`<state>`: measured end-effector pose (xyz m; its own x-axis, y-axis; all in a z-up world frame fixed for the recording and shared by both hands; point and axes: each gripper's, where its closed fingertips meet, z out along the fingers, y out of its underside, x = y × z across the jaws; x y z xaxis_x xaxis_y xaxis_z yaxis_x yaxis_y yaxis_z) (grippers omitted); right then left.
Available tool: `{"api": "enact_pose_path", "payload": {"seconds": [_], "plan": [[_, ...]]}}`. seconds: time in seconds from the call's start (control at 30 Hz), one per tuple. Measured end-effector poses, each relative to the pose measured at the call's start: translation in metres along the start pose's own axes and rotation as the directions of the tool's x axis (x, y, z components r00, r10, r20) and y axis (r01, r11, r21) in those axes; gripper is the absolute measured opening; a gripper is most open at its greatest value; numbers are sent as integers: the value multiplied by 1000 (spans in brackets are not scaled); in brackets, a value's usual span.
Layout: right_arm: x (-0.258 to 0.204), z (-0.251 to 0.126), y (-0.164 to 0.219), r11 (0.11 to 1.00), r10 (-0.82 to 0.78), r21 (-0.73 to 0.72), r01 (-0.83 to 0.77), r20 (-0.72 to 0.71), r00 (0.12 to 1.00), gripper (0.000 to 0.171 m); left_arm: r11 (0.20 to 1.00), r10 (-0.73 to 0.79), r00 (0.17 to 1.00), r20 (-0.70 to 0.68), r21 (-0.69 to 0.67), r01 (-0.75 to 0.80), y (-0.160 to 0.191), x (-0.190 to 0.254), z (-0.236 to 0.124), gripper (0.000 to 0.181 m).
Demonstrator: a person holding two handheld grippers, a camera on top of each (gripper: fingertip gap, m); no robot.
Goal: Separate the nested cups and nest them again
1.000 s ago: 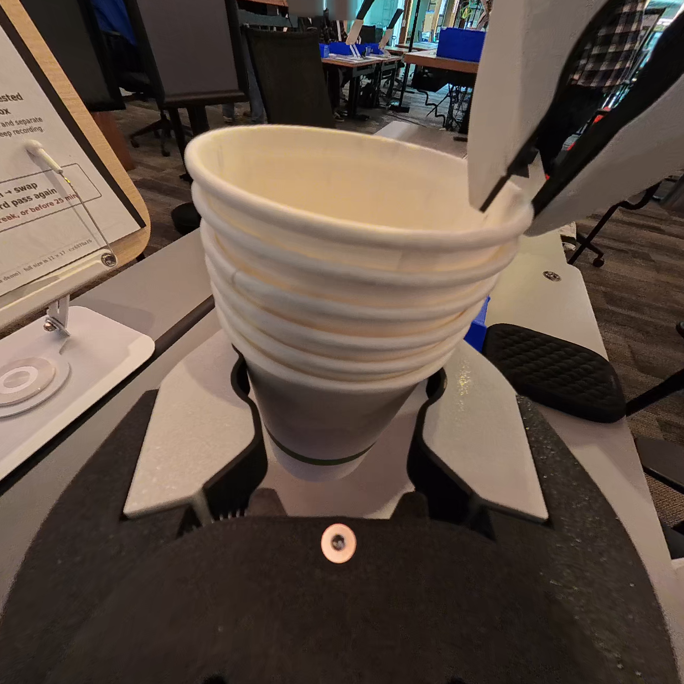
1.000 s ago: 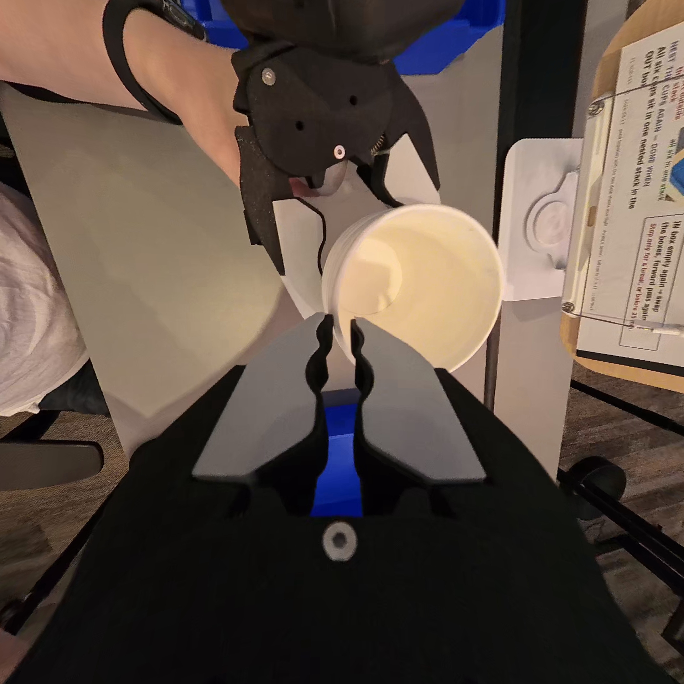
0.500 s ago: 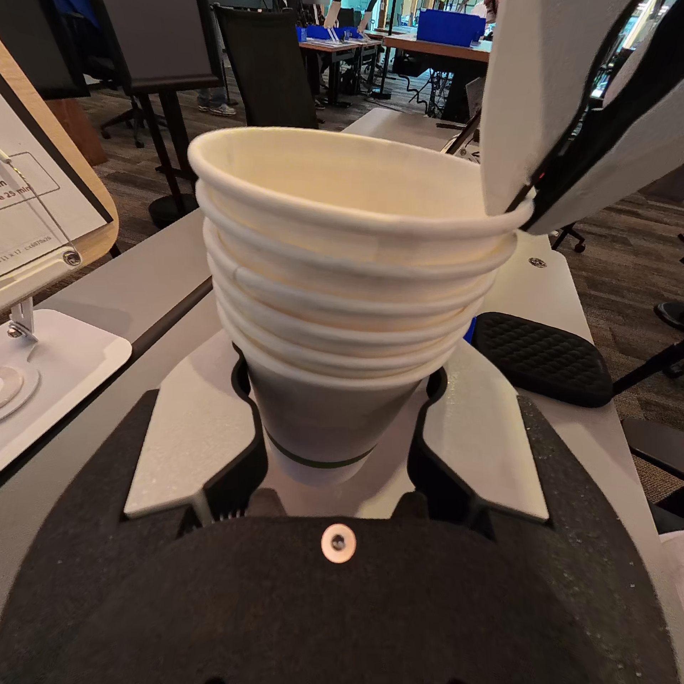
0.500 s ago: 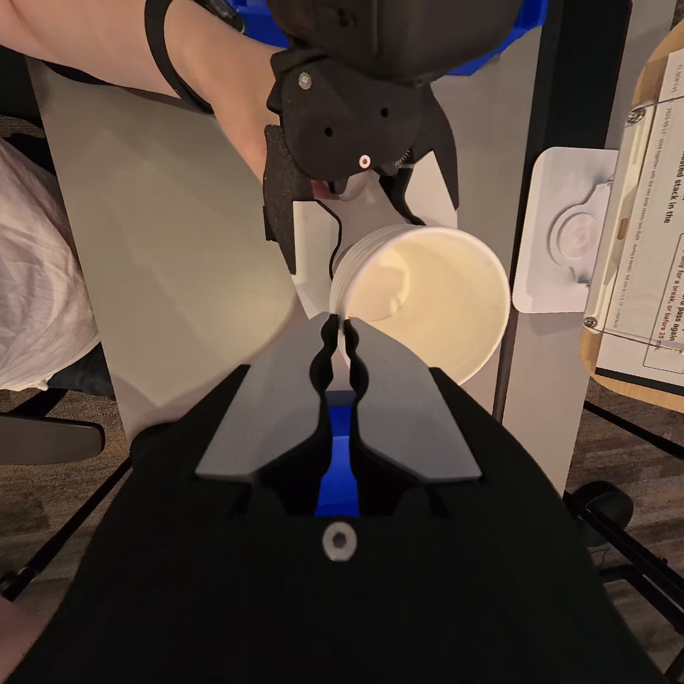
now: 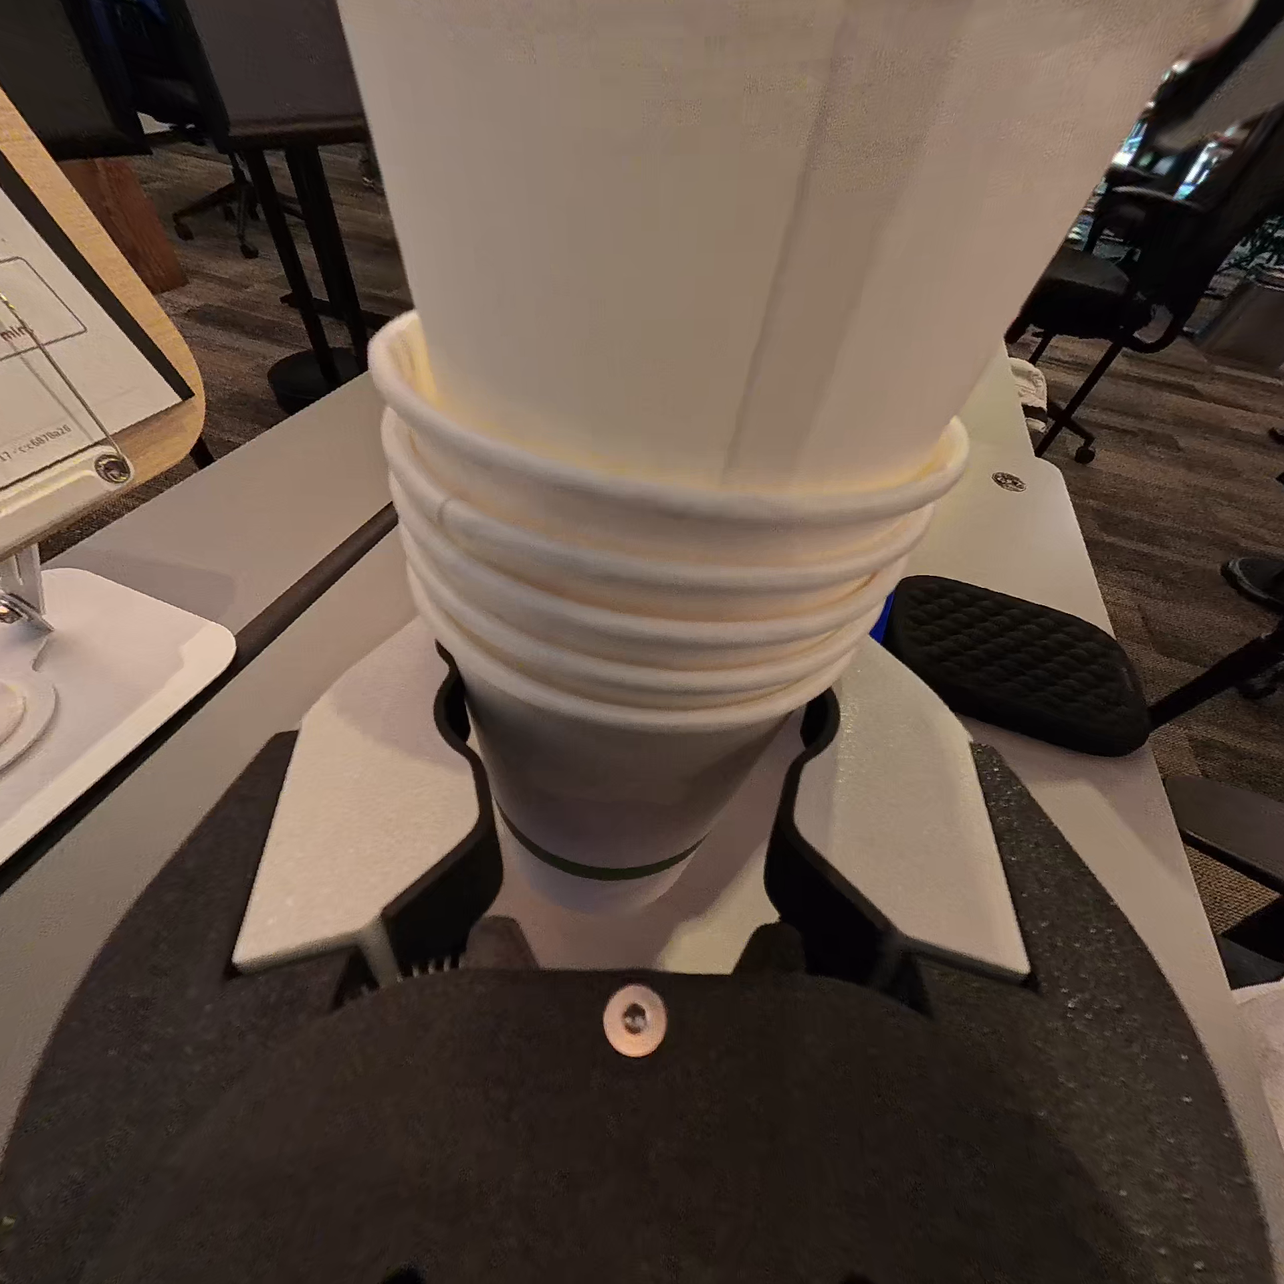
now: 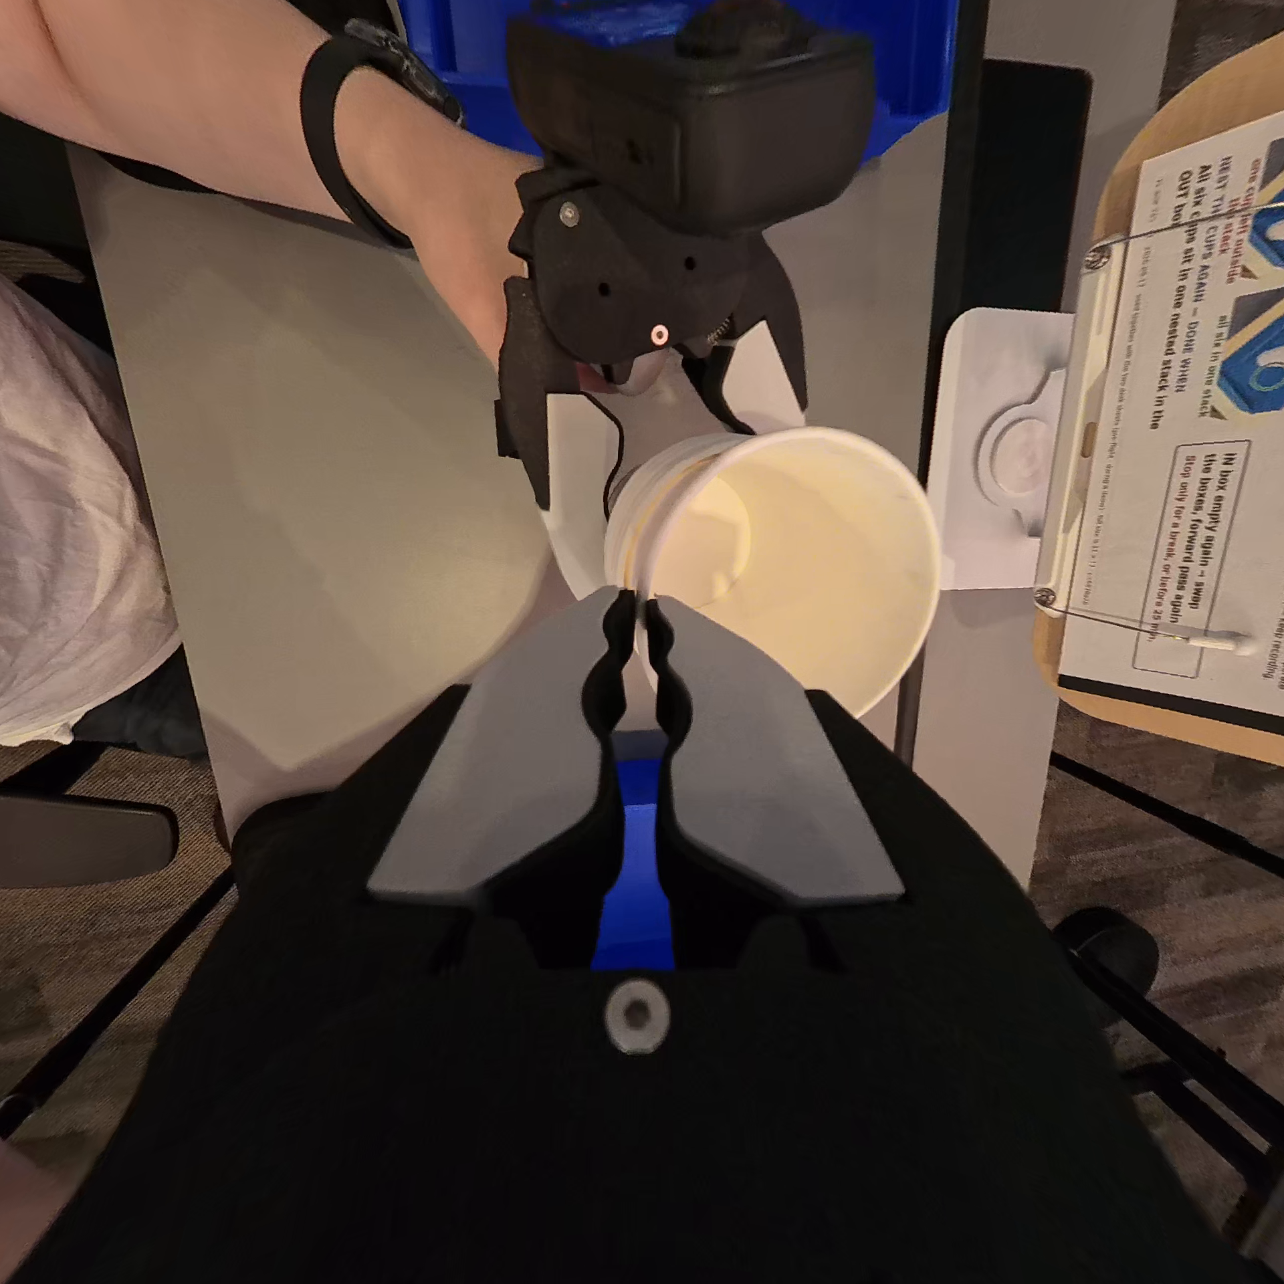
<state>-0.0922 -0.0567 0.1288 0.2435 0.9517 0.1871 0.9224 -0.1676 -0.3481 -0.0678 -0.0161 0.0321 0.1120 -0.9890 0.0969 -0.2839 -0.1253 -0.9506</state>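
A stack of several nested white paper cups (image 5: 653,590) stands tilted between my left gripper's fingers. My left gripper (image 5: 636,702) is shut on the lowest cup's body, near its green line. The top cup (image 5: 660,243) is drawn most of the way out of the stack, with its base still inside the upper rim. In the right wrist view my right gripper (image 6: 638,603) is shut on the near rim of that top cup (image 6: 799,556), whose mouth faces the camera. The stack (image 6: 636,500) and my left gripper (image 6: 667,445) show behind it. All are held above the grey table (image 5: 243,500).
A sign stand with a paper sheet on a white base (image 5: 104,667) stands at the table's left, also in the right wrist view (image 6: 1181,417). A black padded rest (image 5: 1007,667) lies at the right. A blue bin (image 6: 903,69) and a forearm with a black wristband (image 6: 347,139) are behind.
My right gripper has closed on the top cup's rim and pulled the cup up out of the stack. The left gripper keeps its hold on the stack's bottom.
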Motion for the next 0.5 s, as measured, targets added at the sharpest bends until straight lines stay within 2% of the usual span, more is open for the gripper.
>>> {"api": "enact_pose_path", "payload": {"seconds": [0.23, 0.5], "plan": [[9, -32, -5, 999, -19, 27, 21, -84, 996, 3, 1000, -9, 1000, -3, 0, 9, 1, -1, 0, 95], [26, -102, -3, 990, 33, 140, -2, -224, 974, 3, 1000, -12, 1000, 6, 15, 11, -2, -5, -7, 95]]}}
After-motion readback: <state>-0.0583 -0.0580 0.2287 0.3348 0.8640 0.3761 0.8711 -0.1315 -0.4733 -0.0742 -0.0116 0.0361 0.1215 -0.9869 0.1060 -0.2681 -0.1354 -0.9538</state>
